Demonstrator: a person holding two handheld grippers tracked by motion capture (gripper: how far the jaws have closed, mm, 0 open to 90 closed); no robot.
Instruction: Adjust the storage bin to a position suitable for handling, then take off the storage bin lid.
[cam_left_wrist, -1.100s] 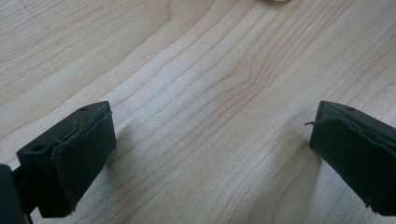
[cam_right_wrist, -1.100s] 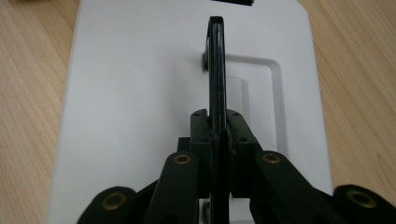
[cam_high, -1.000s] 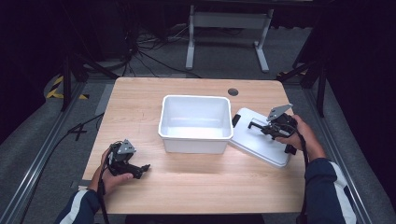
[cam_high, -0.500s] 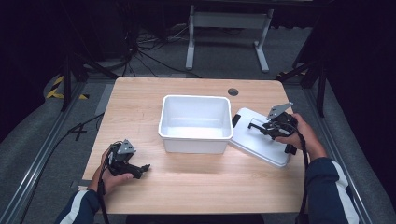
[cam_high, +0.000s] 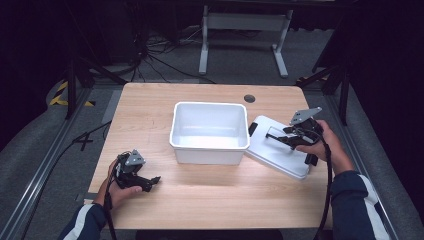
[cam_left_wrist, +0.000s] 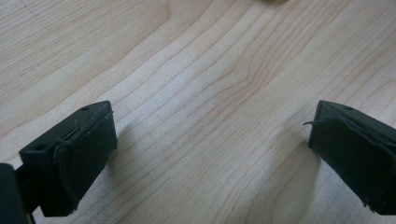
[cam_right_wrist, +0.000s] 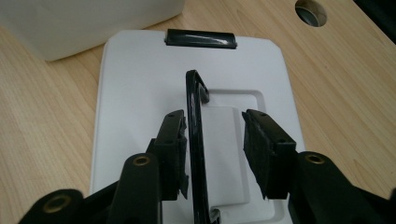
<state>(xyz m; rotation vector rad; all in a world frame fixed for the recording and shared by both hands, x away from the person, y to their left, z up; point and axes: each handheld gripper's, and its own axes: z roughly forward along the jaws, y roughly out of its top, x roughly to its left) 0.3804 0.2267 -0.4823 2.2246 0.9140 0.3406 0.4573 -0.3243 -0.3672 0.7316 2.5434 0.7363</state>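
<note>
Left gripper (cam_high: 150, 181): held low over the near-left part of the tabletop (cam_high: 210, 195), in the person's left hand (cam_high: 122, 189); its fingers (cam_left_wrist: 77, 154) stand wide apart with nothing but bare wood between them.
Tabletop: pale wood, with a round hole (cam_high: 249, 98) near the far edge.
Bin (cam_high: 210, 131): white, open-topped and rectangular, upright at the middle of the tabletop; its inside looks empty.
Lid (cam_high: 277, 147): white, flat on the tabletop just right of the bin, turned at an angle; a black latch (cam_right_wrist: 201, 38) sits at its far edge, and a black handle (cam_right_wrist: 196, 116) stands raised along its middle.
Right gripper (cam_right_wrist: 212, 147): over the lid, in the person's right hand (cam_high: 327, 145); its fingers (cam_right_wrist: 268, 149) are partly open around the raised handle, the left one against it, the right one clear of it.
</note>
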